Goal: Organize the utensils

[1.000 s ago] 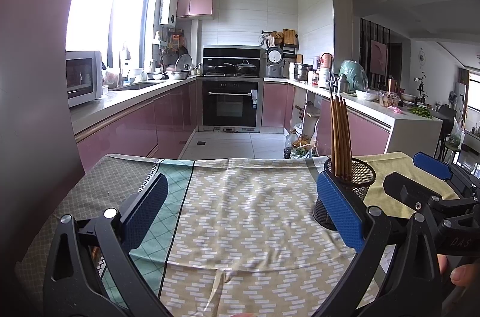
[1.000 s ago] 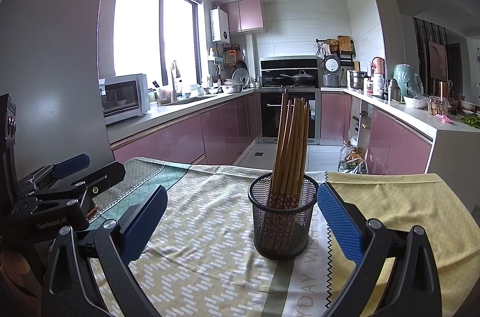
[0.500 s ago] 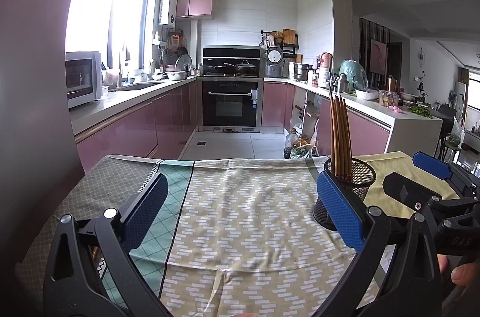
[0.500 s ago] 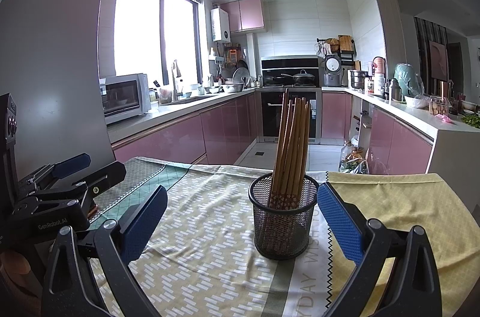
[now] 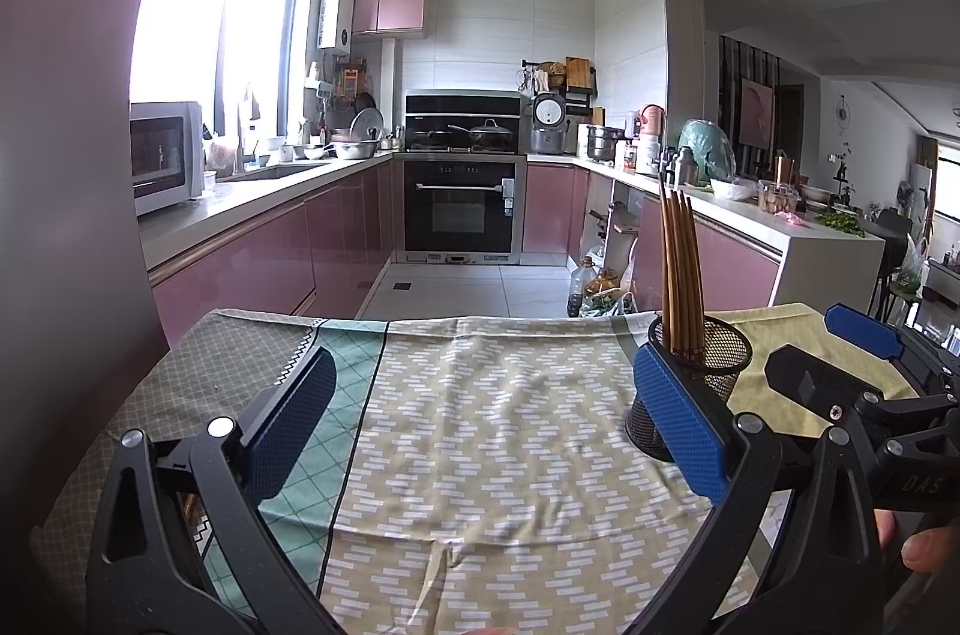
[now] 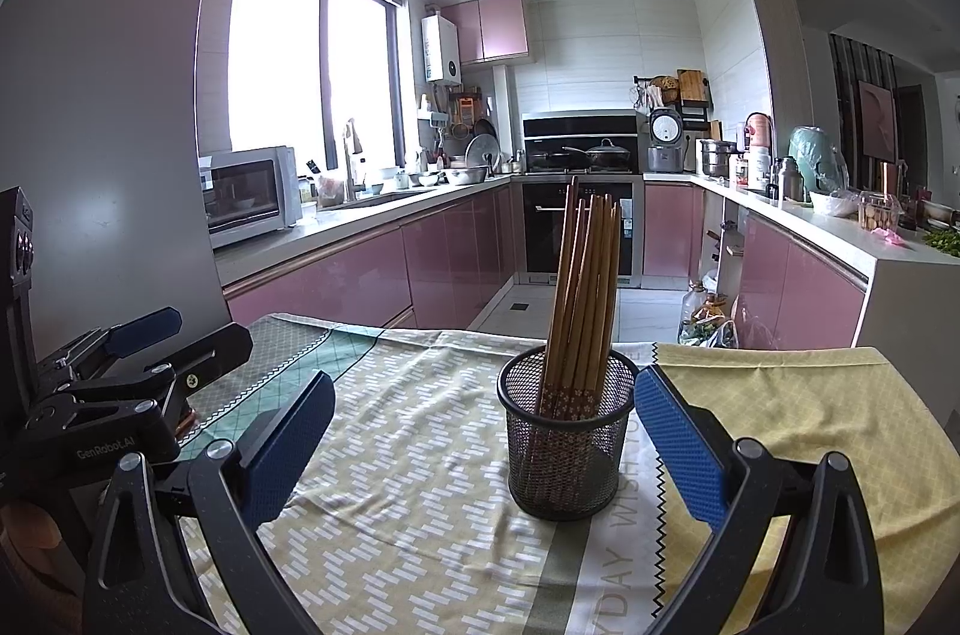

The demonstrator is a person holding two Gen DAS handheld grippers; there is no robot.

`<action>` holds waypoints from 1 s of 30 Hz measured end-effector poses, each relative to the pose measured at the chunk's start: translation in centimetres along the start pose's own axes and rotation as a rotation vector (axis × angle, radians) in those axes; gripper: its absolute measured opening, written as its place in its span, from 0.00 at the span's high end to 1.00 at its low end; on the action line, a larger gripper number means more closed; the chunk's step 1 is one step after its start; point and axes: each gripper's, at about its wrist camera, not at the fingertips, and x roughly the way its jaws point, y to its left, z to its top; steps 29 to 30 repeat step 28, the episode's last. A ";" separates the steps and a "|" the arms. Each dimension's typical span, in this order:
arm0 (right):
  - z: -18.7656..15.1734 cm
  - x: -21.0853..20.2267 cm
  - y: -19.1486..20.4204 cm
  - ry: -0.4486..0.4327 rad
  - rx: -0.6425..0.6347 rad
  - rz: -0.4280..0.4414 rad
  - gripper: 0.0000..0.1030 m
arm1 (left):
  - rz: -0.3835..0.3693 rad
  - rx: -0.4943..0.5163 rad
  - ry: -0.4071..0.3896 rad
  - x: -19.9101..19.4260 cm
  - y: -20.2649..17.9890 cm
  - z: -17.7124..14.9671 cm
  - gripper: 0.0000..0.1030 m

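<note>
A black mesh cup (image 6: pixel 567 434) stands upright on the cloth-covered table (image 6: pixel 420 455). Several wooden chopsticks (image 6: pixel 585 293) stand in it, leaning slightly left. My right gripper (image 6: pixel 480 446) is open and empty, its blue pads on either side of the cup and short of it. My left gripper (image 5: pixel 480 425) is open and empty over bare cloth, with the cup (image 5: pixel 699 383) and chopsticks (image 5: pixel 681 269) just behind its right pad. The left gripper also shows at the left edge of the right wrist view (image 6: pixel 138 353), and the right gripper at the right edge of the left wrist view (image 5: pixel 840 353).
The table's far edge (image 5: pixel 480 320) drops to the kitchen floor. Pink cabinets and counters run along both sides, with a microwave (image 6: pixel 252 194) on the left and an oven (image 5: pixel 462 209) at the back. A tall pale wall panel (image 6: pixel 108 125) stands close on the left.
</note>
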 end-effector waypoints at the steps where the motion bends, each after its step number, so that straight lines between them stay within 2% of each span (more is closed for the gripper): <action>1: 0.0 0.0 0.0 0.001 0.000 0.000 0.06 | 0.000 -0.001 0.000 0.1 0.1 0.1 0.05; 18: -0.2 0.2 -0.2 0.009 0.007 0.000 0.06 | 0.012 0.019 -0.003 0.6 0.0 -0.1 0.05; 23: -0.4 0.6 -0.8 0.031 0.009 -0.012 0.06 | 0.008 -0.002 0.045 1.6 0.3 -0.4 0.05; 25: -0.7 0.9 -1.5 0.058 0.012 -0.029 0.06 | 0.007 -0.020 0.080 2.4 0.7 -0.6 0.05; 28: -1.6 2.3 -4.1 0.166 0.037 -0.085 0.06 | 0.015 -0.033 0.133 3.7 1.4 -1.2 0.05; 30: -1.6 2.3 -4.1 0.166 0.037 -0.085 0.06 | 0.015 -0.033 0.133 3.7 1.4 -1.2 0.05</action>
